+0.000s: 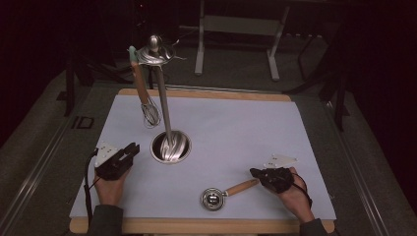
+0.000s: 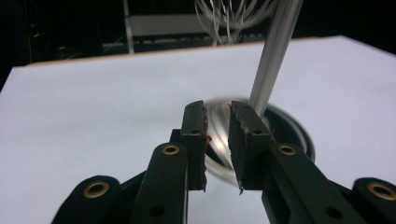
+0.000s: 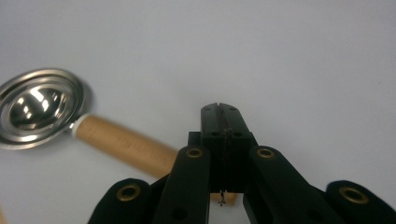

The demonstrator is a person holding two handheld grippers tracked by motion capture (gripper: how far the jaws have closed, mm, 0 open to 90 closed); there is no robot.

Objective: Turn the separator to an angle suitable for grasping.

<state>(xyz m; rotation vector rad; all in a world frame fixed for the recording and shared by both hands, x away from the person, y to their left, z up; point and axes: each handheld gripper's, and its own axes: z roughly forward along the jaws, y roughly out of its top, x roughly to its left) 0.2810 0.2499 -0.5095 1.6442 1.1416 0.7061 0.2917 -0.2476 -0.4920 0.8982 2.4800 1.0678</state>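
A steel utensil stand has a round base (image 1: pixel 170 147), a leaning pole (image 1: pixel 164 103) and a hook ring (image 1: pixel 155 51) on top. From the ring hangs a wood-handled whisk (image 1: pixel 150 113). A small steel ladle (image 1: pixel 213 199) with a wooden handle (image 1: pixel 241 187) lies near the front edge. My left gripper (image 1: pixel 132 150) rests left of the base, jaws a little apart with nothing between them; its own view faces the base (image 2: pixel 289 126) past the gripper (image 2: pixel 217 126). My right gripper (image 1: pixel 254 172) is shut at the handle's far end; the handle (image 3: pixel 126 144) runs under the gripper (image 3: pixel 219 109).
A white mat (image 1: pixel 236 123) covers the wooden table (image 1: pixel 196 226). Behind the table stands a metal frame (image 1: pixel 236 29) on a dark floor. The whisk's wires (image 2: pixel 233 11) hang above the base in the left gripper view.
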